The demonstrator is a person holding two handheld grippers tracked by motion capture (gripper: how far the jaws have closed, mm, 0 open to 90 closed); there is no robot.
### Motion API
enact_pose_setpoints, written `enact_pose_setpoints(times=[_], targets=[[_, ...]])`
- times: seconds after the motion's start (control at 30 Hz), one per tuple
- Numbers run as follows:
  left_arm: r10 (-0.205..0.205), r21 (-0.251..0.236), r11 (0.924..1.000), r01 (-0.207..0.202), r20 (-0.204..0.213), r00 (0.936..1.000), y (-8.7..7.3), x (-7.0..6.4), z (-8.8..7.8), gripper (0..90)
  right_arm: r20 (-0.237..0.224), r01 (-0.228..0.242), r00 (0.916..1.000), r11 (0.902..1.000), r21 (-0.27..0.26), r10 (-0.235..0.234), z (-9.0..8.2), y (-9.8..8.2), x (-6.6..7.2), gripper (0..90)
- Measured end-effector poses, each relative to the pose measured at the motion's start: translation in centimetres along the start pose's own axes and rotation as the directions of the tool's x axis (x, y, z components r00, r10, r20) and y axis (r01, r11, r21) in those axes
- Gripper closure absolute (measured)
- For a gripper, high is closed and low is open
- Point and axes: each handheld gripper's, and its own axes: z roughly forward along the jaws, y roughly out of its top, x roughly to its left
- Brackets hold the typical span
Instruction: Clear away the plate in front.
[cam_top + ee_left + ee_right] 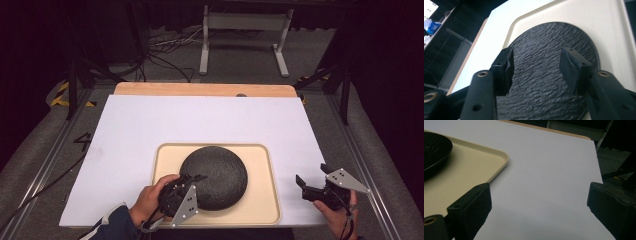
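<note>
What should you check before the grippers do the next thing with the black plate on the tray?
1. Black plate lies on the tray: ok.
2. Tray sits flat on the white board: ok.
3. Left hand-held gripper has its jaws apart, with the plate's surface beyond them and not pinched: ok.
4. Left gripper clear of the plate: cannot tell, it hangs right over the near edge.
5. Right hand-held gripper open with nothing between its jaws: ok.
6. Right gripper off to the side of the tray, over the board: ok.
</note>
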Motion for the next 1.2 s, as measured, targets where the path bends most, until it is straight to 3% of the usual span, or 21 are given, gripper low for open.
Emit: enact_pose_setpoints(times=[0.17, 0.27, 0.3, 0.37, 0.47, 0.53, 0.57, 0.83, 0.97, 1.2], targets=[[-0.033, 0.037, 0.9988, 0.034, -0.039, 0.9987, -0.7, 1.0, 0.1, 32.2, 0.0, 0.002, 1.0, 1.0, 0.001, -0.002, 0.0, 0.0, 0.0, 6.1], [-0.057, 0.039, 0.9976, 0.058, -0.026, 0.9981, -1.2, 1.4, 0.2, 24.0, -0.001, 0.002, 1.0, 1.0, 0.002, -0.002, 0.0, 0.0, 0.0, 6.1], [-0.062, 0.047, 0.9969, 0.064, -0.049, 0.9969, -1.3, 1.5, 0.2, 22.6, -0.002, 0.002, 1.0, 1.0, 0.002, -0.002, 0.0, 0.0, 0.0, 6.1], [-0.079, 0.05, 0.9954, 0.082, -0.045, 0.9958, -1.6, 1.9, 0.3, 16.2, -0.002, 0.003, 1.0, 1.0, 0.002, -0.003, 0.1, 0.0, 0.0, 6.1], [-0.103, 0.06, 0.9926, 0.106, -0.055, 0.9932, -2.1, 2.4, 0.3, 14.1, -0.001, 0.005, 1.0, 1.0, 0.003, -0.005, 0.1, 0.0, 0.0, 6.1], [-0.097, 0.096, 0.9899, 0.104, -0.08, 0.9921, -2.4, 2.7, 0.4, 10.7, -0.002, 0.007, 1.0, 1.0, 0.002, -0.007, 0.1, 0.0, 0.1, 6.1], [-0.107, 0.099, 0.9886, 0.113, -0.066, 0.9921, -2.6, 3.0, 0.3, 9.3, -0.002, 0.01, 0.9999, 0.9999, 0.004, -0.01, 0.0, 0.0, 0.1, 6.1], [-0.132, 0.119, 0.9829, 0.14, -0.076, 0.9883, -3.7, 3.9, 0.1, 7.0, -0.002, 0.01, 0.9999, 0.9999, 0.006, -0.01, 0.1, -0.1, 0.1, 6.1], [-0.126, 0.157, 0.9777, 0.139, -0.09, 0.9879, -4.2, 4.3, 0.0, 7.0, -0.004, 0.009, 0.9999, 0.9999, 0.008, -0.009, 0.1, -0.1, 0.0, 6.1], [-0.107, 0.179, 0.9758, 0.125, -0.108, 0.9883, -4.9, 4.6, -0.4, 7.1, -0.003, 0.008, 1.0, 0.9999, 0.008, -0.008, 0.1, -0.1, 0.0, 6.1]])
